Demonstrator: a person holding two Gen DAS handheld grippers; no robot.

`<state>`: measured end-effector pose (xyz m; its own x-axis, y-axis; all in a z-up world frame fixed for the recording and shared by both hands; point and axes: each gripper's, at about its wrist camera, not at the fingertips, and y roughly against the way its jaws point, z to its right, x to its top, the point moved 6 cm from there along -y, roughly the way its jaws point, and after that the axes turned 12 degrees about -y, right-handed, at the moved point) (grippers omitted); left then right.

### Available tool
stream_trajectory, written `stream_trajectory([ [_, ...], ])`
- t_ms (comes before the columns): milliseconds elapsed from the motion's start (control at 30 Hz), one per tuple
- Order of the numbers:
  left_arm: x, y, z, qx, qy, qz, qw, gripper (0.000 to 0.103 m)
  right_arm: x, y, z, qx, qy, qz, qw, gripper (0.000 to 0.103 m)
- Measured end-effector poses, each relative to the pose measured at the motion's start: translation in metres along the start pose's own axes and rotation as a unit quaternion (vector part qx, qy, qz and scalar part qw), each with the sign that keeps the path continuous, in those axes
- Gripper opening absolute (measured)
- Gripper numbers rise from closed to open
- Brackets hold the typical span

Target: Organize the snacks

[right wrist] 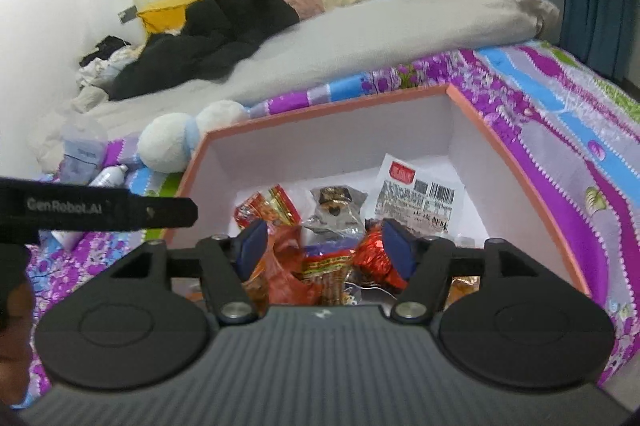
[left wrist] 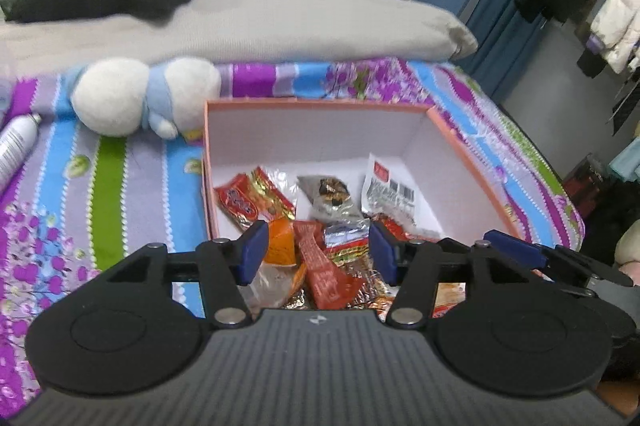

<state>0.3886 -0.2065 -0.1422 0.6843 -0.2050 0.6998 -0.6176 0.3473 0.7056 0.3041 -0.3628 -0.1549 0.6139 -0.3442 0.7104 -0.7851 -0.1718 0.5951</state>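
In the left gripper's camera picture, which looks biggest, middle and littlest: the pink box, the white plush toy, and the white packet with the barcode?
1. Pink box, by far the largest.
2. White plush toy.
3. White packet with the barcode, the smallest.

The fisheye lens warps shapes, but these gaps look too wide to change the order.

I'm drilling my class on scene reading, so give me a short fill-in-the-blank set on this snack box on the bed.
1. The snack packets lie inside a box with a pink rim and ____ inner walls.
2. The white packet with a barcode leans near the box's far ____ corner.
3. Beyond the box's left corner lies a white and blue ____.

Missing words: white; right; plush toy
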Motion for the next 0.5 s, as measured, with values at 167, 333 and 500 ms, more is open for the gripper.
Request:
stream_trajectory([
  [167, 0.003, 0.057, 0.009, 0.004, -0.012, 0.036, 0.9993, 0.061, 0.003, 0.048, -0.019, 0.008, 0.003, 0.036, 0.999, 0.066],
  [333, 0.000, 0.116, 0.016, 0.009, -0.025, 0.072, 0.9971, 0.061, 0.000, 0.095, -0.037, 0.017, 0.000, 0.067, 0.998, 0.066],
  [500, -0.011, 0.166, 0.021, 0.013, -0.032, 0.099, 0.9944, 0.064, -0.006, 0.133, -0.053, 0.022, 0.002, 0.090, 0.996, 0.066],
])
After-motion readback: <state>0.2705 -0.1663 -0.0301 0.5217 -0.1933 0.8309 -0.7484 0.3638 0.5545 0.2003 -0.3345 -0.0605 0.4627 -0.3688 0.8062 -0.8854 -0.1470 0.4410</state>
